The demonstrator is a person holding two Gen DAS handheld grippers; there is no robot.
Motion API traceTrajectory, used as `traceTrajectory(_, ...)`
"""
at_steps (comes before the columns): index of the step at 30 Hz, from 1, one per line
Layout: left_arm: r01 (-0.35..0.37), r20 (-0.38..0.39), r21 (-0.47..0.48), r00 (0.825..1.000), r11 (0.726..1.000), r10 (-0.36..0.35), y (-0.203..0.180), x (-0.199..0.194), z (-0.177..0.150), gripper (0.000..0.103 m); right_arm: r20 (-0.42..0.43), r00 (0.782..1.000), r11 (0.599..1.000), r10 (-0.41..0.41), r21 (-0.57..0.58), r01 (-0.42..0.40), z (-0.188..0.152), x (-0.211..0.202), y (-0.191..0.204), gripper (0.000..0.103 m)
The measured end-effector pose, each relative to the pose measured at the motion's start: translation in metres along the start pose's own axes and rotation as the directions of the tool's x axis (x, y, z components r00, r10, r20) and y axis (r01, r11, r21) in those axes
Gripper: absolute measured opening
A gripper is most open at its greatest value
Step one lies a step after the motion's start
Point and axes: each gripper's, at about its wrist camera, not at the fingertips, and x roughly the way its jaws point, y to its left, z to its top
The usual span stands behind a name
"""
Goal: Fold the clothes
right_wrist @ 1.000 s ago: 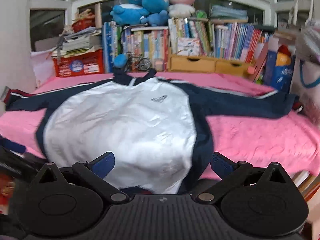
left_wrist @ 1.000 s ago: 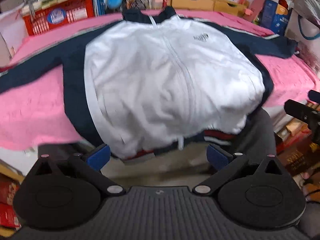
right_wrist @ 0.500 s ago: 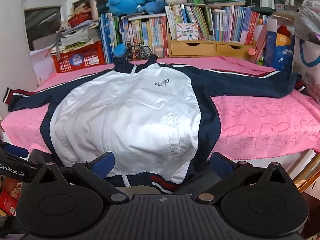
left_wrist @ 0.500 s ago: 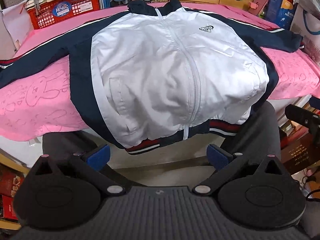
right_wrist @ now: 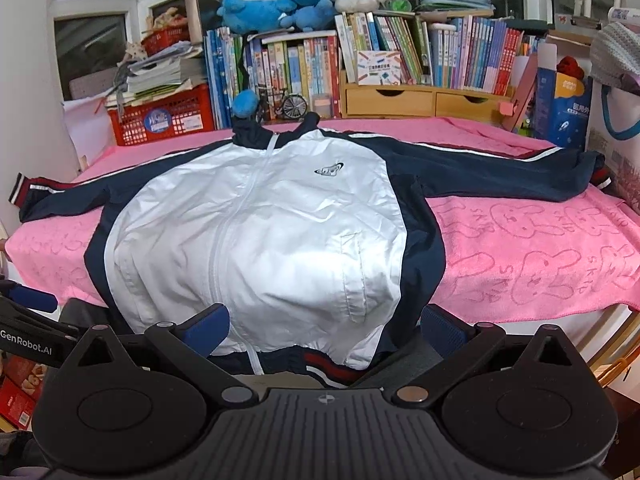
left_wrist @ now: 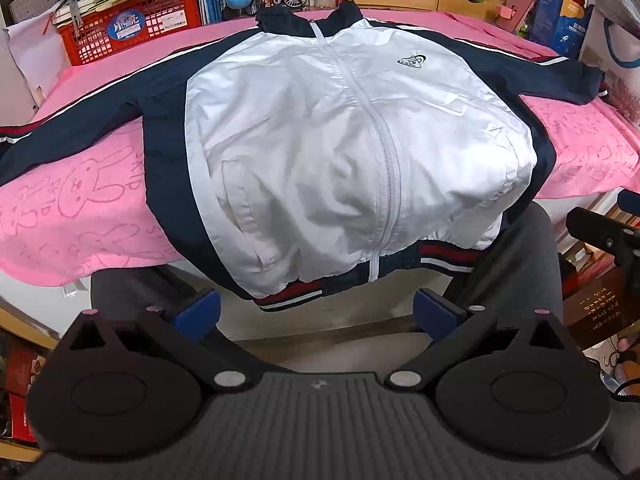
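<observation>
Am holding both grippers back from worktop edge, empty, sizing up first fold. Left gripper [left_wrist: 316, 314] spread wide, gripping nothing; right gripper [right_wrist: 324, 330] likewise spread, nothing between pads. Jacket [left_wrist: 344, 152] lying face up, zipped, centre frame on pink towel [left_wrist: 80, 200]; sleeves stretched toward left and right edges, so ready for folding inward. Striped hem [left_wrist: 440, 256] hanging over near edge, easy to pinch. Shell looking thin, crinkly, slippery; towel fluffy, grippy, bunny-embossed.
</observation>
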Motion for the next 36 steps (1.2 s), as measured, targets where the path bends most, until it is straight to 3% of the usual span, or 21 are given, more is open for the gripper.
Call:
traceTrajectory(20,0.001,0.006,0.005,1.0,1.0,-0.001,0.002,0.002,0.003,0.103,-0.008,1.0,1.0,-0.004,-0.027,0.004,-0.001,0.004,0.005,0.103)
traceTrajectory(23,-0.001,0.056,-0.017,0.998,1.0,0.002,0.012,0.006,0.022,0.103,0.095,0.995,0.999,-0.024,-0.022,0.026,0.01,0.004,-0.007,0.103)
traceTrajectory(26,-0.003,0.129,-0.06,0.992,0.998,0.01,0.027,0.014,0.05,0.103,0.243,0.96,0.99,-0.138,0.07,0.124,0.032,0.011,-0.045,0.103)
traceTrajectory(30,-0.025,0.141,-0.133,0.989,0.991,0.044,0.049,0.048,0.09,0.103,0.321,0.89,0.929,-0.323,0.289,0.233,0.063,0.039,-0.128,0.103)
traceTrajectory(33,-0.063,0.109,-0.184,0.991,0.981,0.084,0.062,0.075,0.11,0.103,0.326,0.862,0.877,-0.388,0.418,0.237,0.081,0.067,-0.193,0.103)
traceTrajectory(36,-0.095,0.075,-0.216,0.991,0.972,0.113,0.072,0.097,0.123,0.103,0.278,0.847,0.811,-0.452,0.524,0.261,0.1,0.097,-0.247,0.103)
